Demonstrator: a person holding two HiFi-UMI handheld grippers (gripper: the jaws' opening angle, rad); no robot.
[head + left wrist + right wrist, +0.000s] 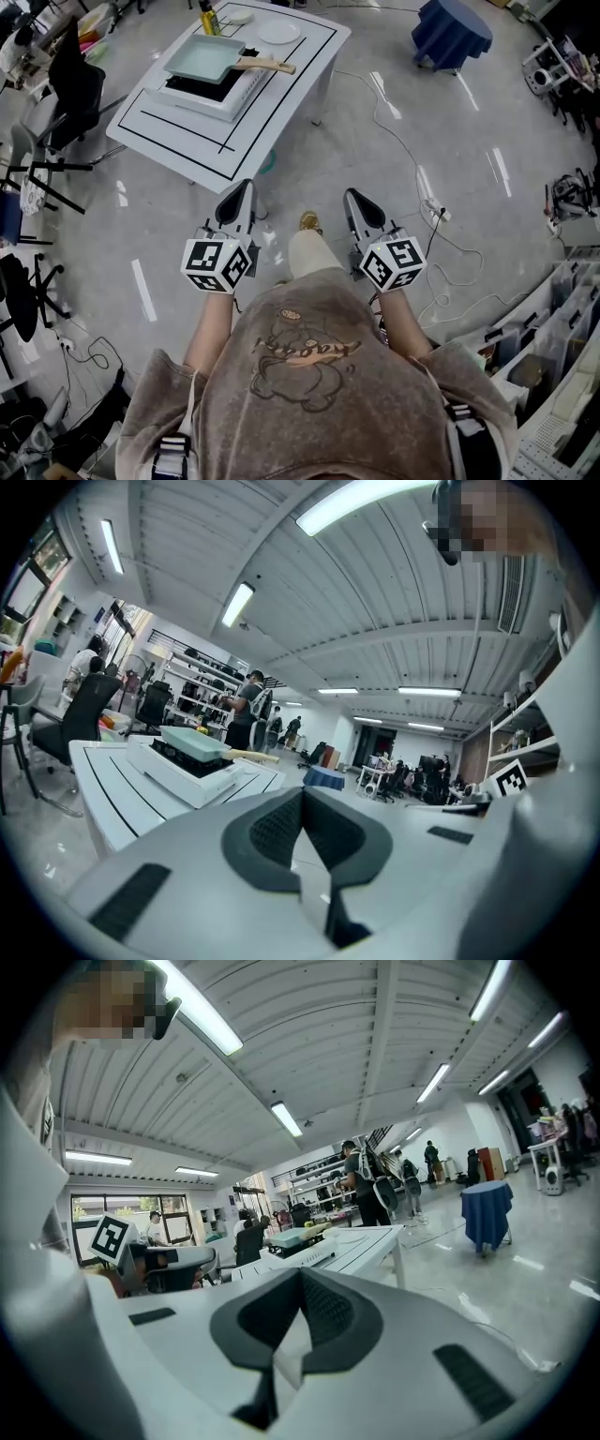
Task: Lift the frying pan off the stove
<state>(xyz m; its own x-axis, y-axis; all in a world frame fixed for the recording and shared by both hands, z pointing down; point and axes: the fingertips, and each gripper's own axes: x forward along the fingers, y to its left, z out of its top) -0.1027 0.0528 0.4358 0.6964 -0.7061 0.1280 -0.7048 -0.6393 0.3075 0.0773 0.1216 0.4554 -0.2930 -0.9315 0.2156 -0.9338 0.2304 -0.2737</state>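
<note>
In the head view, the frying pan [202, 56] sat on the stove [234, 98]. The left gripper [244, 187] and right gripper [353, 197] were far from the stove. In the left gripper view, its jaws were pressed together on nothing. In the right gripper view, its jaws were also pressed together and empty.

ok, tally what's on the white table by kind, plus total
Frying pan: 1
Stove: 1
Bottle: 1
White dishes: 2, a plate and a smaller one
Total: 5
</note>
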